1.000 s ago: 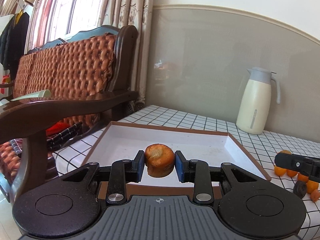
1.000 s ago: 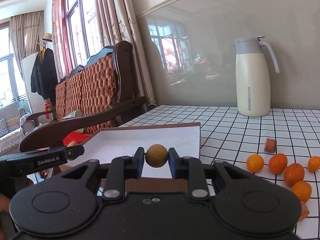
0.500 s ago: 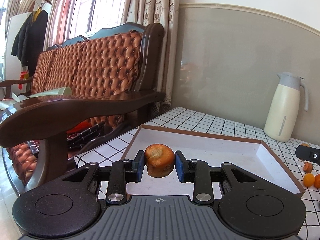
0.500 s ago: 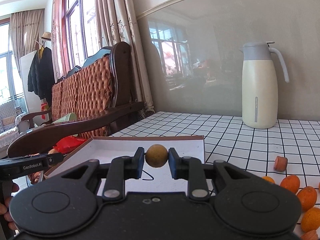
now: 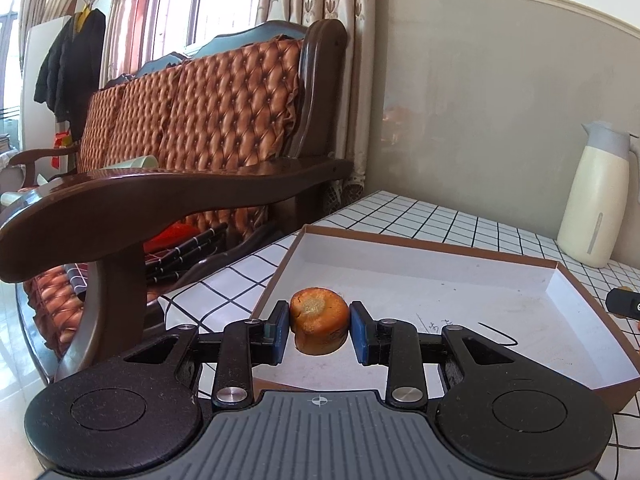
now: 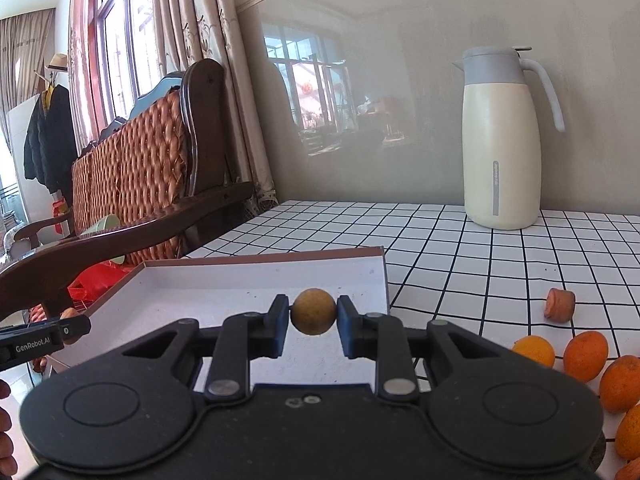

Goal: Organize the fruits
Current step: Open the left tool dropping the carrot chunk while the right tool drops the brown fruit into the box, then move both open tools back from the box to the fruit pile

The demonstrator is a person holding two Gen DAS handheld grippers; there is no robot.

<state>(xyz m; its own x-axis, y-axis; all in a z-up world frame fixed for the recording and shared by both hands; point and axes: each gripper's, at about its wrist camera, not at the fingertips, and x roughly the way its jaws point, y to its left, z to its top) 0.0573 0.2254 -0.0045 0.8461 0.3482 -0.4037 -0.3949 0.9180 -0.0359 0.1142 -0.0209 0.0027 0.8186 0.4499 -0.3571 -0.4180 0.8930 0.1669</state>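
My left gripper [image 5: 319,325] is shut on an orange carrot chunk [image 5: 319,320] and holds it over the near left corner of a shallow white tray with a brown rim [image 5: 460,292]. My right gripper [image 6: 313,314] is shut on a small round brown-yellow fruit [image 6: 313,311] above the same tray [image 6: 256,276], near its right side. Several small oranges [image 6: 586,355] and another carrot chunk [image 6: 560,305] lie on the checked tablecloth to the right. The left gripper's side shows at the left edge of the right wrist view.
A cream thermos jug [image 6: 502,140] stands at the back of the table, also in the left wrist view [image 5: 596,196]. A dark wooden sofa with tufted orange cushions [image 5: 192,128] stands just left of the table edge. The wall runs behind the table.
Both grippers have moved left over the tray, still holding their pieces. The jug and oranges have shifted right in both views.
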